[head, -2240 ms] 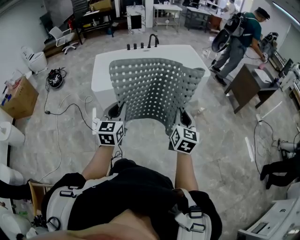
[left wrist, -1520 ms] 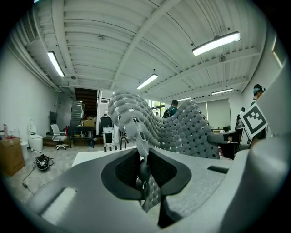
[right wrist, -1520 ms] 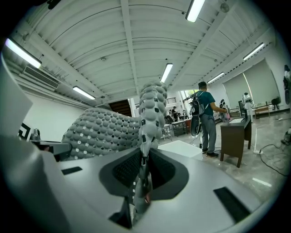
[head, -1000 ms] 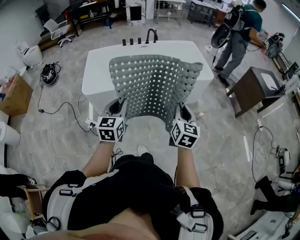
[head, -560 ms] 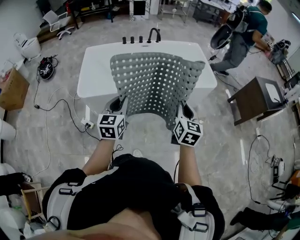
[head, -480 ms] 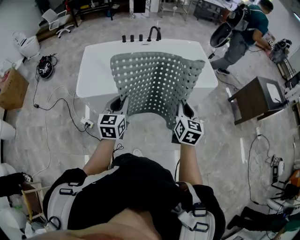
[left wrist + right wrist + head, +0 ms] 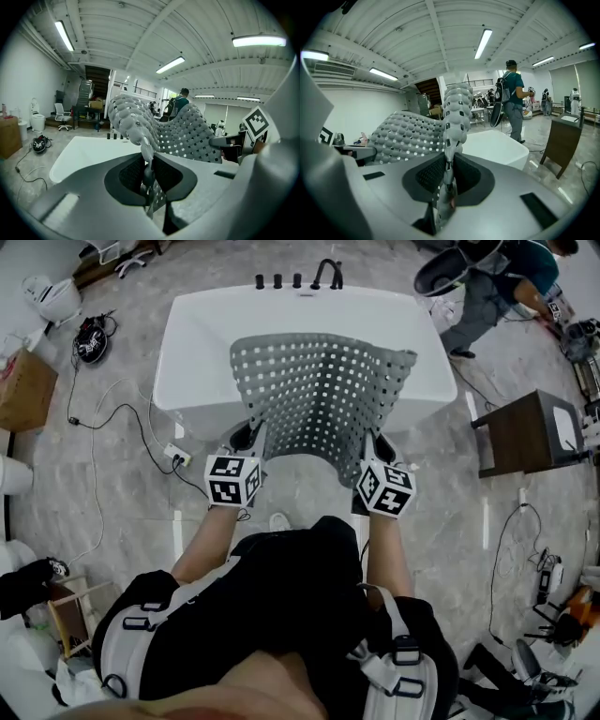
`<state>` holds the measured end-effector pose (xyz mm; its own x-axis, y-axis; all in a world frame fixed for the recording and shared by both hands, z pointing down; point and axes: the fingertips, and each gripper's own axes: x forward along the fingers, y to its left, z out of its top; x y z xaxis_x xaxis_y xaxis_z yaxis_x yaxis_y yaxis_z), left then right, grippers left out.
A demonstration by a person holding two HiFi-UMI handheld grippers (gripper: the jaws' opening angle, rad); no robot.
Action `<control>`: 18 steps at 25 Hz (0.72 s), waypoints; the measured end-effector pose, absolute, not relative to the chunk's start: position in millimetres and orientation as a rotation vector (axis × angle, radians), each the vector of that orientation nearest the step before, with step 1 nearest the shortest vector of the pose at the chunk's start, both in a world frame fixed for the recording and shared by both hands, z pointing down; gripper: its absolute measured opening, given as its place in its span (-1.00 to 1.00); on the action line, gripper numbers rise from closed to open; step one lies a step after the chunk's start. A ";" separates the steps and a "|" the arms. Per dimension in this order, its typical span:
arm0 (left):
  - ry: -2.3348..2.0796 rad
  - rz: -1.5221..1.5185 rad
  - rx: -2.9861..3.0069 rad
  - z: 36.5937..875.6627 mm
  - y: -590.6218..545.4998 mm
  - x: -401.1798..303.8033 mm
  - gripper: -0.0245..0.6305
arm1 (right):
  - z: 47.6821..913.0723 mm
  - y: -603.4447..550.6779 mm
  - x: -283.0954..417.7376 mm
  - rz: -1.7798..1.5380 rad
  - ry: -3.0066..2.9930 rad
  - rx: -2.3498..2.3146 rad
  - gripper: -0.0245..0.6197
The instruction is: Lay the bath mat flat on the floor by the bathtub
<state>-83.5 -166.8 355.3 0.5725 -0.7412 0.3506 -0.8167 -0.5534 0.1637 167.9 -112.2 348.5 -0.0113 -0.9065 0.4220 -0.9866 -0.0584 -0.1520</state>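
A grey perforated bath mat [image 7: 321, 390] hangs spread in the air between my two grippers, in front of the white bathtub [image 7: 197, 343]. My left gripper [image 7: 249, 437] is shut on the mat's near left corner; the left gripper view has the mat [image 7: 183, 133] pinched between the jaws [image 7: 148, 173]. My right gripper [image 7: 377, 446] is shut on the near right corner, the mat [image 7: 410, 131] rising from its closed jaws [image 7: 449, 180]. The far edge of the mat droops over the tub. The marble floor [image 7: 300, 479] below the mat is bare.
Black taps [image 7: 326, 274] stand on the tub's far rim. A person [image 7: 497, 282] with a backpack stands at the back right near a dark wooden table [image 7: 530, 432]. Cables and a power strip [image 7: 176, 456] lie on the floor at left. A cardboard box [image 7: 23, 390] is far left.
The view has shifted closer to the tub and the grippers with the mat have come slightly lower and nearer to it. Both grips are unchanged. The person at back right has moved.
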 end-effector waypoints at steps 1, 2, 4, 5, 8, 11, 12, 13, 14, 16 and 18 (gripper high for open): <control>-1.279 0.362 2.482 361.5 -166.5 -86.3 -0.78 | 354.3 -115.0 164.6 0.635 -2.011 2.042 -0.77; -1.281 0.378 2.465 367.9 -166.6 -89.0 -0.78 | 360.3 -117.9 161.9 0.649 -2.009 2.021 -0.77; -1.288 0.412 2.430 382.3 -167.0 -94.3 -0.78 | 373.8 -122.5 159.0 0.673 -2.005 1.982 -0.77; -1.293 0.430 2.411 389.9 -166.8 -96.3 -0.78 | 380.8 -124.2 159.3 0.685 -2.002 1.966 -0.77; -1.303 0.475 2.358 408.2 -165.7 -97.8 -0.78 | 399.6 -128.4 166.7 0.722 -1.987 1.923 -0.77; -1.309 0.503 2.315 418.9 -164.4 -96.6 -0.78 | 415.6 -135.4 176.2 0.762 -1.975 1.876 -0.77; -1.312 0.513 2.303 422.4 -164.5 -95.7 -0.78 | 421.2 -138.3 178.9 0.774 -1.973 1.861 -0.77; -1.314 0.525 2.292 426.9 -164.5 -94.7 -0.78 | 427.3 -140.8 181.3 0.786 -1.972 1.848 -0.77; -1.314 0.539 2.281 432.7 -164.0 -93.7 -0.78 | 434.4 -142.3 183.2 0.802 -1.969 1.836 -0.77; -1.308 0.570 2.250 448.6 -160.4 -92.2 -0.78 | 452.2 -141.8 184.7 0.840 -1.959 1.805 -0.77; -1.298 0.608 2.211 468.4 -156.5 -89.0 -0.78 | 473.1 -140.4 186.5 0.883 -1.947 1.764 -0.77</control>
<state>-89.0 -156.5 468.4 0.4455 -0.6629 0.6018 -0.8867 -0.4198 0.1939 186.5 -140.4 473.1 -0.1495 -0.7487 0.6459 -0.9791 0.0208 -0.2024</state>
